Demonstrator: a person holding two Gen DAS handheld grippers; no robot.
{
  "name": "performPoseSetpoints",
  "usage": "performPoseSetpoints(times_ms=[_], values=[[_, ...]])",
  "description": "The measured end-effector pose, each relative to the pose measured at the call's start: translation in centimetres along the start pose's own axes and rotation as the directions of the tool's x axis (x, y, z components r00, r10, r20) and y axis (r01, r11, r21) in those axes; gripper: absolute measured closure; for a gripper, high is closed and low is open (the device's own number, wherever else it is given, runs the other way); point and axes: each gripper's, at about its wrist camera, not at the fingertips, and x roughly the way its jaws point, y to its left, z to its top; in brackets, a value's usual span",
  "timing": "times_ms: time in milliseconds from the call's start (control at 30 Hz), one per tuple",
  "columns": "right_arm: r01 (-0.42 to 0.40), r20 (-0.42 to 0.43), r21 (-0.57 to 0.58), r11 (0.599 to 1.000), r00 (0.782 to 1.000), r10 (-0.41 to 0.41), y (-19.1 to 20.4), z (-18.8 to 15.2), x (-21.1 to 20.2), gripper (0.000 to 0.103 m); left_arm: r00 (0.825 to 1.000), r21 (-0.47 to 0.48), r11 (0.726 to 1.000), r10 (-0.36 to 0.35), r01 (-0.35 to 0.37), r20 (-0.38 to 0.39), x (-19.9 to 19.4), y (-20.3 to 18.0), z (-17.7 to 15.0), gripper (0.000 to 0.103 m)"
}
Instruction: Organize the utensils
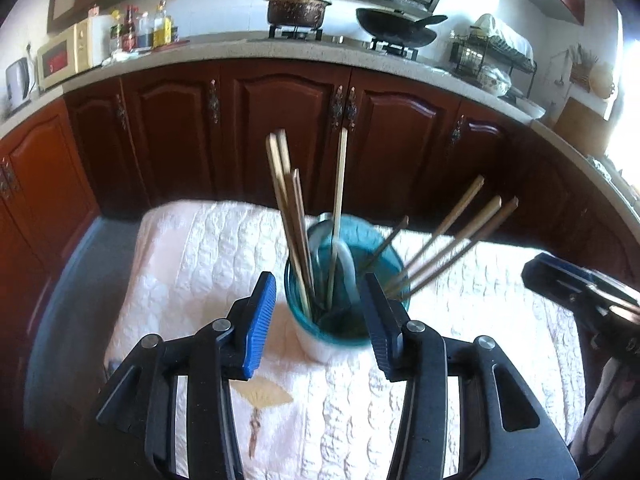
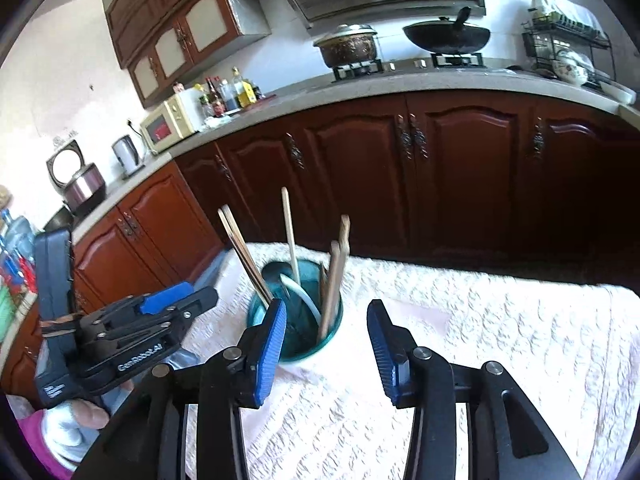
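Note:
A teal glass cup (image 1: 340,320) stands on a white quilted cloth (image 1: 208,264). It holds several wooden chopsticks (image 1: 298,232) and a white spoon (image 1: 346,264). Some chopsticks lean right over the rim (image 1: 448,240). My left gripper (image 1: 320,312) is open, its blue pads on either side of the cup's near rim, not touching. In the right wrist view the cup (image 2: 296,320) stands just left of centre. My right gripper (image 2: 326,332) is open and empty, its left pad in front of the cup. The left gripper (image 2: 176,304) shows at the left there.
The cloth-covered table (image 2: 500,340) stretches to the right. Behind it run dark wooden cabinets (image 1: 280,120) under a counter with a pot (image 1: 298,8), a wok (image 1: 396,28), a microwave (image 1: 64,56), bottles and a dish rack (image 1: 492,56). The right gripper (image 1: 584,292) is at the right edge.

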Motion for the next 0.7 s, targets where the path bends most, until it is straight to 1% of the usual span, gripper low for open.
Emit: performPoseSetpoints(times_ms=[100, 167, 233, 367, 433, 600, 700], values=[[0.037, -0.019, 0.004, 0.999, 0.999, -0.036, 0.2, -1.4, 0.9, 0.062, 1.000, -0.019, 1.000, 0.013, -0.014, -0.022, 0.1, 0.0, -1.2, 0.060], [0.087, -0.033, -0.013, 0.996, 0.996, -0.087, 0.5, -2.1, 1.7, 0.062, 1.000, -0.028, 0.999, 0.015, -0.016, -0.021, -0.2, 0.1, -1.9, 0.060], [0.109, -0.039, -0.019, 0.994, 0.993, -0.109, 0.7, -2.7, 2.3, 0.062, 1.000, -0.035, 0.999, 0.020, -0.021, -0.019, -0.6, 0.3, -2.4, 0.060], [0.096, -0.056, 0.021, 0.995, 0.994, -0.095, 0.5, -3.2, 2.8, 0.062, 1.000, -0.037, 0.999, 0.025, -0.026, -0.018, -1.2, 0.4, -3.2, 0.060], [0.115, -0.063, 0.013, 0.993, 0.992, -0.113, 1.0, -3.5, 3.0, 0.062, 0.999, -0.031, 0.999, 0.043, -0.043, -0.013, -1.6, 0.3, -3.4, 0.060], [0.117, -0.064, 0.005, 0.993, 0.991, -0.116, 1.9, -3.5, 3.0, 0.060, 0.998, -0.024, 0.998, 0.055, -0.054, 0.012, -2.5, 0.3, -3.6, 0.060], [0.120, -0.058, -0.006, 0.993, 0.991, -0.120, 2.4, -3.6, 2.8, 0.056, 0.997, -0.007, 0.998, 0.068, -0.068, 0.033, -3.1, 0.2, -3.7, 0.060]])
